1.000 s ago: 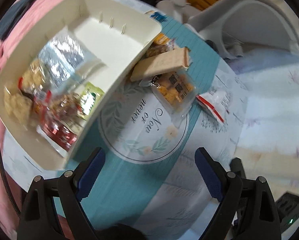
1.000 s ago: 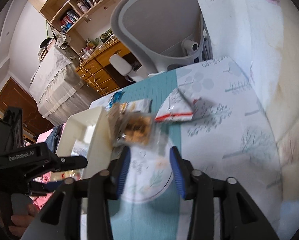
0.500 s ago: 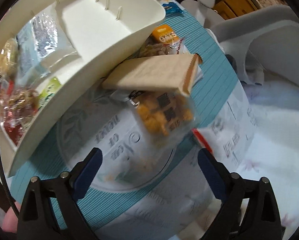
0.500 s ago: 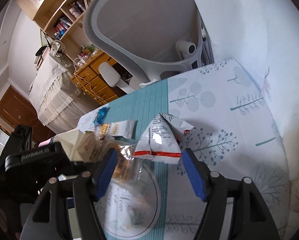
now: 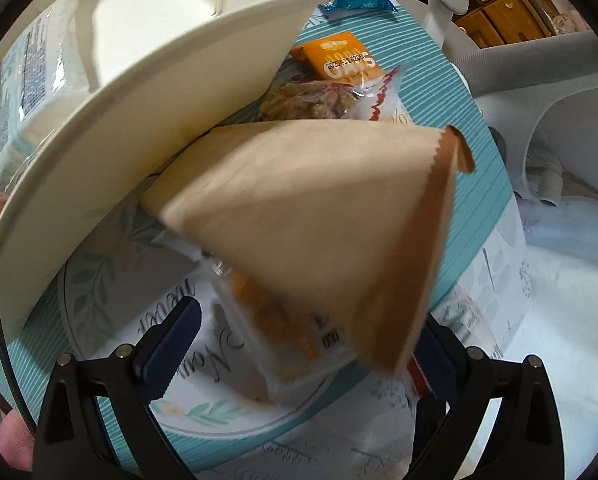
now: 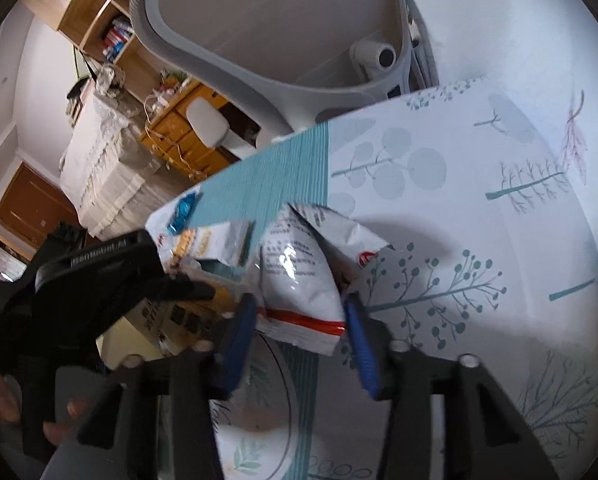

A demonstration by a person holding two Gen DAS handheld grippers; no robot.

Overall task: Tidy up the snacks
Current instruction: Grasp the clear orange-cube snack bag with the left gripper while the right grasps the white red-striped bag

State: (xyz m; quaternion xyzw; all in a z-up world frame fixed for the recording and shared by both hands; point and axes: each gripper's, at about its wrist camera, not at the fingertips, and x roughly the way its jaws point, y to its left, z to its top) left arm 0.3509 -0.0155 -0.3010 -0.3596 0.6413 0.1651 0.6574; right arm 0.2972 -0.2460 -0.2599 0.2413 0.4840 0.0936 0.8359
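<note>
Snacks lie in a loose heap on the patterned tablecloth, hard against the right wall of a white divided tray that fills the upper left of the left wrist view. Largest of them is a tan paper packet, a flat wedge whose long axis runs from its narrow end at the tray wall out to a broad serrated edge on the right; it is tilted, its near corner raised over the other packs. Under it sits a clear pack of orange crackers, blurred, pointing toward the near edge. Beyond, farther off, lie a clear bag of brown biscuits, an orange packet and a small blue wrapper at the far end of the teal stripe. Inside the tray, a silver-white pouch leans on the left.

In the right wrist view a white foil pouch with a red stripe lies crumpled, its long axis running from near to far, sealed red-striped end nearest.

The left gripper is spread wide, with the cracker pack and the tan packet's corner between its fingers, not pinched. The right gripper has just been closing, its blue pads flanking the pouch's near end; whether they press it I cannot tell.
</note>
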